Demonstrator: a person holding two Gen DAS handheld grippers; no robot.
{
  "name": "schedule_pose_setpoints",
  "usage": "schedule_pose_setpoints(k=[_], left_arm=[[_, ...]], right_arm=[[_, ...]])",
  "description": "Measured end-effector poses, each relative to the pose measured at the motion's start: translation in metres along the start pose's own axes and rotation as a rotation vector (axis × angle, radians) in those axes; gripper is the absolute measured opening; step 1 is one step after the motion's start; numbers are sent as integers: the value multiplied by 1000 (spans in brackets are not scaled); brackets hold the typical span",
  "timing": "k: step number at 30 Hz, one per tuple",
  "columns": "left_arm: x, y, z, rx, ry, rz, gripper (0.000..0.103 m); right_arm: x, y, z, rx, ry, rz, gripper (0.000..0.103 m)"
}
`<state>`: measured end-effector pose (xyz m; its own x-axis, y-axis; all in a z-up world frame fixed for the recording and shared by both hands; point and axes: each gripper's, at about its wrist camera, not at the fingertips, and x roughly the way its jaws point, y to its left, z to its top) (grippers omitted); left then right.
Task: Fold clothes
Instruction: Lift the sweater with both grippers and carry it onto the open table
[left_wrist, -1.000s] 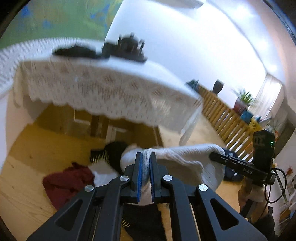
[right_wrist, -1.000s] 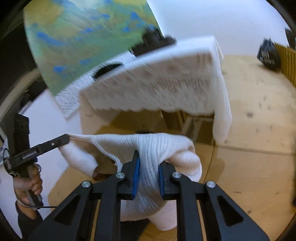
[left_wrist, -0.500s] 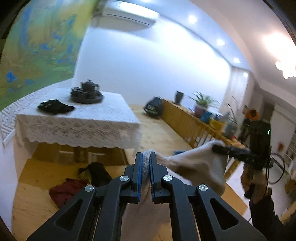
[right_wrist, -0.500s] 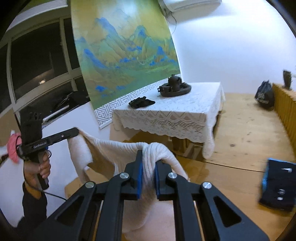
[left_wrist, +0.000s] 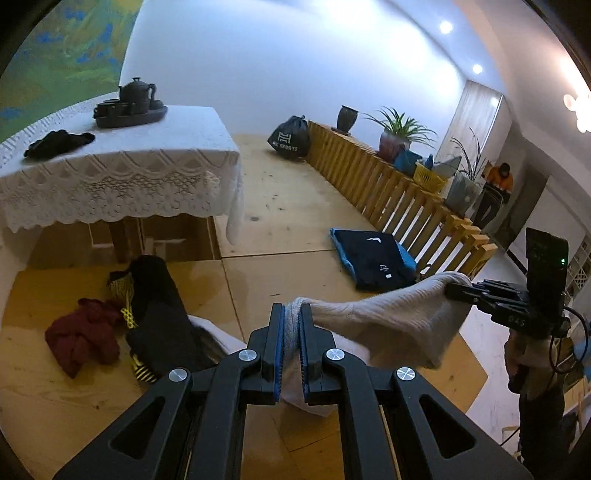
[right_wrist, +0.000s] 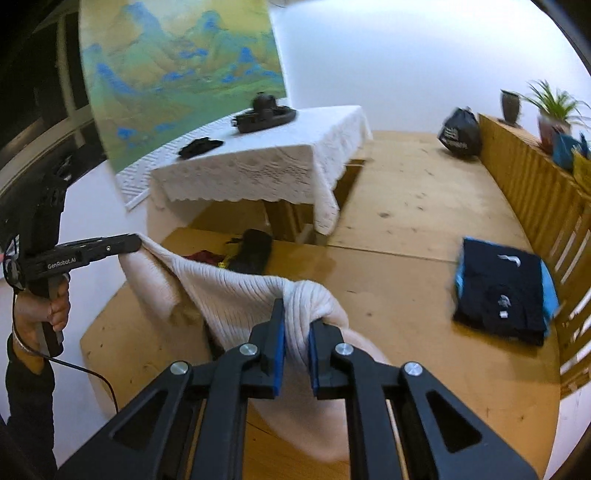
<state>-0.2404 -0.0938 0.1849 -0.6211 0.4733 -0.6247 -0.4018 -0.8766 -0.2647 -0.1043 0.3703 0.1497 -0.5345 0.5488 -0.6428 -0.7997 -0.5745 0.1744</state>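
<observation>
A cream ribbed knit sweater (left_wrist: 388, 317) hangs stretched in the air between my two grippers, above the wooden floor; it also shows in the right wrist view (right_wrist: 236, 291). My left gripper (left_wrist: 291, 314) is shut on one edge of it. My right gripper (right_wrist: 297, 325) is shut on the other edge. Each gripper shows in the other's view: the right one (left_wrist: 461, 290) at the far right, the left one (right_wrist: 129, 242) at the far left. The sweater's lower part sags below the grippers and is partly hidden.
A folded navy and blue garment (left_wrist: 373, 258) lies by the wooden slat fence (left_wrist: 406, 199). A dark red garment (left_wrist: 81, 336) and a black and yellow one (left_wrist: 155, 314) lie on the floor near a lace-covered table (left_wrist: 122, 166) with a tea set (left_wrist: 129, 103).
Both grippers have lifted the sweater up off the floor pile, then tilted back down a little. The sweater is now spread between them, higher above the floor.
</observation>
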Motion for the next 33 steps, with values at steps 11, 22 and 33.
schedule_pose_setpoints(k=[11,22,33], left_arm=[[28,9,-167,97,351,18,7],[28,29,-214,57,435,68,6],[-6,56,-228,-9,365,104,12]], right_arm=[[44,35,-188,-15,370,173,10],[60,51,-225,-43,475,193,47],[102,129,-197,-187,449,149,51]])
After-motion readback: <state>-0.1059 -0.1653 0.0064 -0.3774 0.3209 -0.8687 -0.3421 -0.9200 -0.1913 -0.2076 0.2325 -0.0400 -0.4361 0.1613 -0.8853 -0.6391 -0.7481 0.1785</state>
